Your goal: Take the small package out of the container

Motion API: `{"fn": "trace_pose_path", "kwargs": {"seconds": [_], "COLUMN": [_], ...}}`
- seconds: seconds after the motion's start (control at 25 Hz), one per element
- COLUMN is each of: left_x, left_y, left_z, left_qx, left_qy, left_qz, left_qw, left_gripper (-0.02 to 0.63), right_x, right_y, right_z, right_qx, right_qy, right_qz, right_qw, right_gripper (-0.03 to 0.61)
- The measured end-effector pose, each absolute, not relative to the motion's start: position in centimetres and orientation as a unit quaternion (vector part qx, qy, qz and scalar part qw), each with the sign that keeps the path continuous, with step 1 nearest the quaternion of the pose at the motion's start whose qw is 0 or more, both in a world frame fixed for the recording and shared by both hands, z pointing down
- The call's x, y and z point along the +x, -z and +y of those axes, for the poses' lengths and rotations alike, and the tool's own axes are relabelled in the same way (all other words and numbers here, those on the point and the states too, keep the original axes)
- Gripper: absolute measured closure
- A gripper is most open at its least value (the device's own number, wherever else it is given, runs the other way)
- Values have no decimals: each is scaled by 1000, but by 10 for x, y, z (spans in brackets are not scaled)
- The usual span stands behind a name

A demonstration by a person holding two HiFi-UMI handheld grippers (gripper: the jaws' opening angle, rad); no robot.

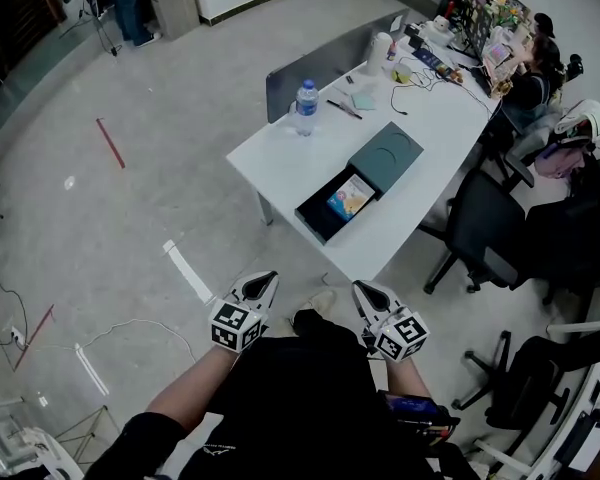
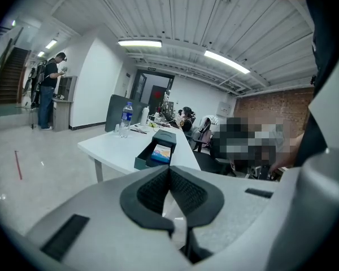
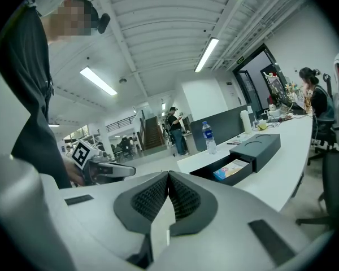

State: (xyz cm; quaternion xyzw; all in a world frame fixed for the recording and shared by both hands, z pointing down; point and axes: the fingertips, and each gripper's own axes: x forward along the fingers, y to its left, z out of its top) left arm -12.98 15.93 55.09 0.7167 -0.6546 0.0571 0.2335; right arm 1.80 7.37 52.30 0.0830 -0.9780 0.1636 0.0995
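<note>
On the tabletop (image 1: 280,163) ahead, the small package (image 1: 350,198) lies in the open container (image 1: 318,220). My left hand-held gripper (image 1: 264,282) and right hand-held gripper (image 1: 366,290), well apart from it, are both pressed together, empty.

floor: a grey floor (image 1: 130,218) is seen, marked with red tape (image 1: 110,142) | furniture: a white table (image 1: 270,163) is set beside black chairs (image 1: 485,228) | walls: a brick wall (image 2: 271,103) is seen far off | light: long lamps (image 2: 140,43) are lit on the ceiling (image 2: 175,16)
</note>
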Motion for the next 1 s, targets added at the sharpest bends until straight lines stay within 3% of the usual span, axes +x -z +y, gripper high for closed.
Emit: {"fn": "trace_pose_path", "kwargs": {"seconds": [1.0], "left_x": [-140], "left_y": [-559], "left_z": [62], "left_qx": [732], "left_qy": [-80], "left_qz": [-624], "left_qw": [262], "left_gripper": [604], "right_x": [-14], "right_y": [-537], "right_z": [-12], "right_qx": [91], "right_qy": [-193], "right_qz": [-971], "right_qw": [111], "right_gripper": [553]}}
